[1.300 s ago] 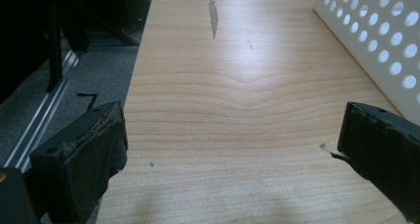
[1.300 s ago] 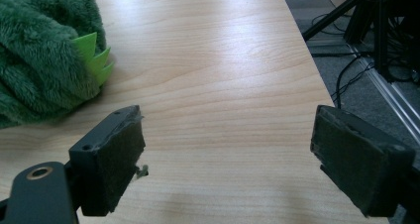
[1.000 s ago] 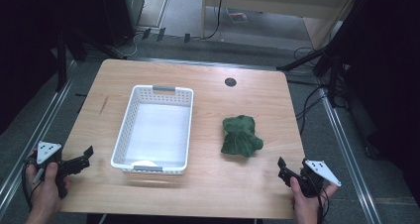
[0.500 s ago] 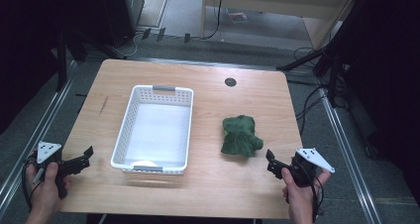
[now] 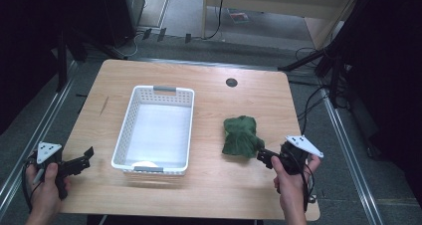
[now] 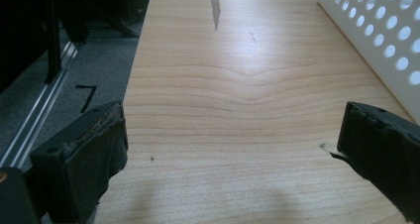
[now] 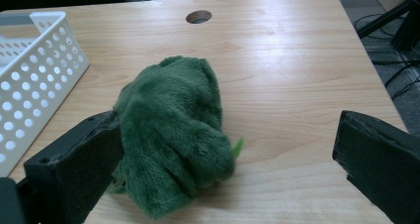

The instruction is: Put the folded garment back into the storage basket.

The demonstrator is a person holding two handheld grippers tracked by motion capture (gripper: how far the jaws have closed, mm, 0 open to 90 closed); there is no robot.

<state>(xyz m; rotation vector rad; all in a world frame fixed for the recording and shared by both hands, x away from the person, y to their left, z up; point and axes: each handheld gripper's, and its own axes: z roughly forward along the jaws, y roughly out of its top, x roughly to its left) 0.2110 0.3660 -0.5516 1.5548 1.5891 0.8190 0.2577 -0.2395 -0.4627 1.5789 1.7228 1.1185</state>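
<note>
The left gripper [image 5: 82, 158] is held wide apart over the bare near-left corner of the table [image 5: 209, 185]. A white basket [image 5: 134, 135] is set mid-table. Right of it lies a green plush toy [image 5: 241, 135], with the right gripper [image 5: 264, 157] spread wide just beside it.

Bright overhead glare on the table [image 5: 214, 90], dark surroundings, soft focus.
</note>
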